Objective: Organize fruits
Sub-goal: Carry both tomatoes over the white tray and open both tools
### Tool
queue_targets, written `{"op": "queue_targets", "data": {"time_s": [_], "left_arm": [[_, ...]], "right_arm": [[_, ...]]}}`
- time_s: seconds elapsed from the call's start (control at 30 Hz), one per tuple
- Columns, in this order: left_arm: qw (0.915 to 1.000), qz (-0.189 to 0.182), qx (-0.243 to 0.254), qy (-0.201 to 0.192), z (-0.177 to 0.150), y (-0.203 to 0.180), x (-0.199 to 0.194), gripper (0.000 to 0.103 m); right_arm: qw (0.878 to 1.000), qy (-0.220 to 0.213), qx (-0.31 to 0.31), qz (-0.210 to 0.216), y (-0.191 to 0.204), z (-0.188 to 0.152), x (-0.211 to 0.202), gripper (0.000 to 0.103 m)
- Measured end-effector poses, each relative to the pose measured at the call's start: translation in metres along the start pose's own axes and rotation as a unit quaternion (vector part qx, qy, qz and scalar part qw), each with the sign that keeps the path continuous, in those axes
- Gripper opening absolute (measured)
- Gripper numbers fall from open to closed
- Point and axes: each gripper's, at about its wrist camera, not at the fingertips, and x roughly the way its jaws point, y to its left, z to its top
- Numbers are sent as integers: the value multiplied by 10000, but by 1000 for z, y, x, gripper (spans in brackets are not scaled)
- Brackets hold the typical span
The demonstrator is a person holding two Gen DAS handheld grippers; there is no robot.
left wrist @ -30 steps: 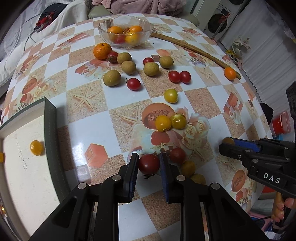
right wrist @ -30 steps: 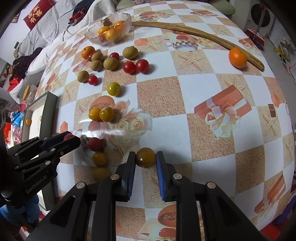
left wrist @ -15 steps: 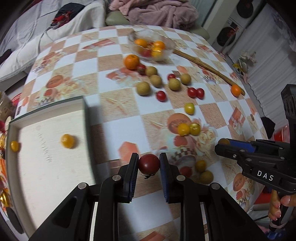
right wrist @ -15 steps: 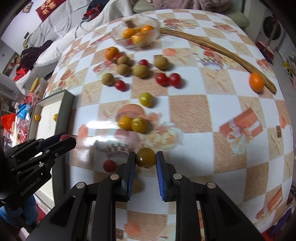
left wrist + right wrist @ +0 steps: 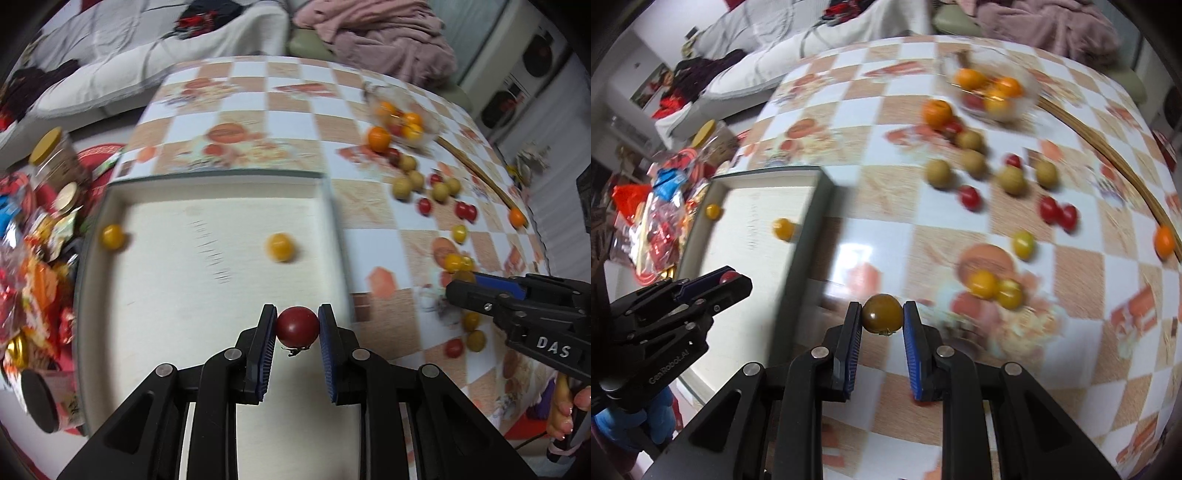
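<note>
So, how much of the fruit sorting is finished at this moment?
Done: two yellow tomatoes lie in the tray. In hand: left gripper holds a red tomato over the tray; right gripper holds an olive tomato. Left: many loose fruits on the table.

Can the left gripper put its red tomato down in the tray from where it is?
Probably yes. The left gripper holds the red tomato already over the tray, past its wall. The spot beneath looks bare; the two yellow fruits lie farther in, out of the way.
</note>
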Motion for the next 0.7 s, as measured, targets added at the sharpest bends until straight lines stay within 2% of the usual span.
{"op": "queue_targets", "data": {"time_s": [0.4,0.7], "left_arm": [[9957,589,-708,112,-27,76,2,25],[9933,830,-769,252,-38,91,11,25]], "right_arm": [[9966,168,-707,399,84,25,31,24],[9935,526,-967,292,108,30,71,25]]}}
